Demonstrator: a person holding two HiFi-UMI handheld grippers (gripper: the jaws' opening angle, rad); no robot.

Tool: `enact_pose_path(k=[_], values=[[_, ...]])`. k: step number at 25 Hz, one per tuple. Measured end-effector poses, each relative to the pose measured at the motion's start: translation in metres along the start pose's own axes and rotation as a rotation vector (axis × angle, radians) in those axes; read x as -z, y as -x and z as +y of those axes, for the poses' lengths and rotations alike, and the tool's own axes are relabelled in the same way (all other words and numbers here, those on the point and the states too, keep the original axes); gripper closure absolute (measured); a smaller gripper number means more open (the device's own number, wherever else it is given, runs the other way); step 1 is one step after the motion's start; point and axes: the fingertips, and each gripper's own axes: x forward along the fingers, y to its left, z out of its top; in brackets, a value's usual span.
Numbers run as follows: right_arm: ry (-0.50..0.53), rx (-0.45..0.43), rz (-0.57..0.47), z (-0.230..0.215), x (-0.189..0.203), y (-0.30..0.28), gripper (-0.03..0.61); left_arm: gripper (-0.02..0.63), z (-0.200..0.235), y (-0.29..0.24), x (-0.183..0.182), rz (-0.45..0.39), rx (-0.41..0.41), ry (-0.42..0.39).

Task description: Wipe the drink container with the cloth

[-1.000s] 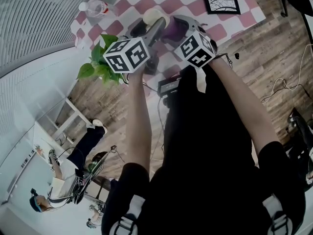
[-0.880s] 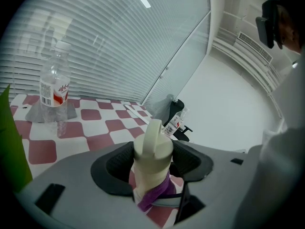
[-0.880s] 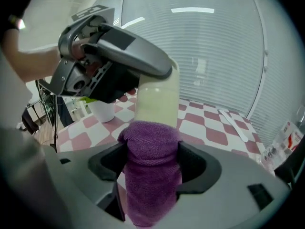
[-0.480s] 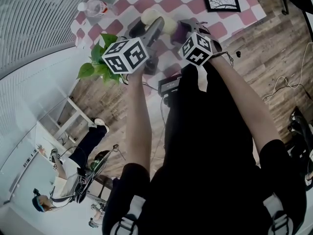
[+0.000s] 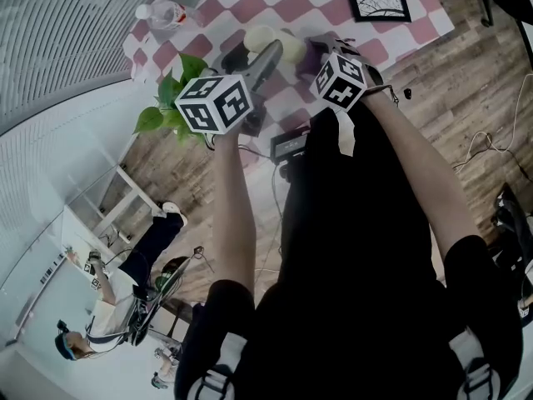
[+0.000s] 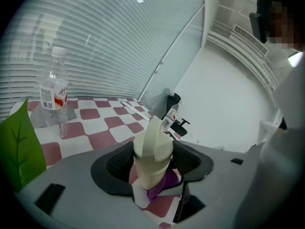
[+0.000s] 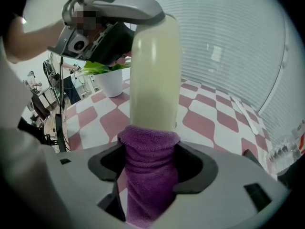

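The left hand-held gripper (image 6: 152, 162) is clenched on a cream drink container (image 6: 153, 149), its jaws pressing the sides just below the flip-top lid. The right hand-held gripper (image 7: 151, 165) grasps a purple cloth (image 7: 148, 180), bunched into a thick roll between its jaws, with the top edge of the roll pressed against the lower part of the container. From the right gripper view, the container rises upright out of the cloth, with the left gripper closed round its top.

Both grippers meet over a bench (image 5: 383, 36) covered in red and white checks; whether the container's base touches the bench cannot be told. In the head view, the marker cubes (image 5: 214, 102) of the two grippers sit side by side above the person's outstretched forearms.

Farther out on the bench, a clear water bottle (image 6: 53, 97) with a white cap stands near the window blinds, well apart from the container. A green plant (image 5: 171, 98) in a white pot sits at the bench edge beside the left gripper. A framed picture (image 5: 377, 2) lies at the far right end of the bench. Another person (image 5: 92, 311) is on the floor area at lower left of the head view.
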Motion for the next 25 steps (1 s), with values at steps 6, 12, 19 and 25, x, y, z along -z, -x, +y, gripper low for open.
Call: enact_pose_path(k=[6,12,19,25], values=[[-0.006,-0.094,-0.082,0.003,-0.019,0.021,0.279,0.337,-0.010,0.007,0.010,0.086,0.046,-0.101],[0.056,-0.161,-0.161,0.005,-0.049,0.046,0.299,0.337,-0.018,0.010,0.015,0.140,0.077,-0.180],[0.165,-0.206,-0.203,0.009,-0.076,0.070,0.318,0.337,-0.022,0.014,0.022,0.166,0.092,-0.236],[0.255,-0.237,-0.236,0.014,-0.095,0.090,0.334,0.337,-0.027,0.018,0.027,0.179,0.110,-0.293]])
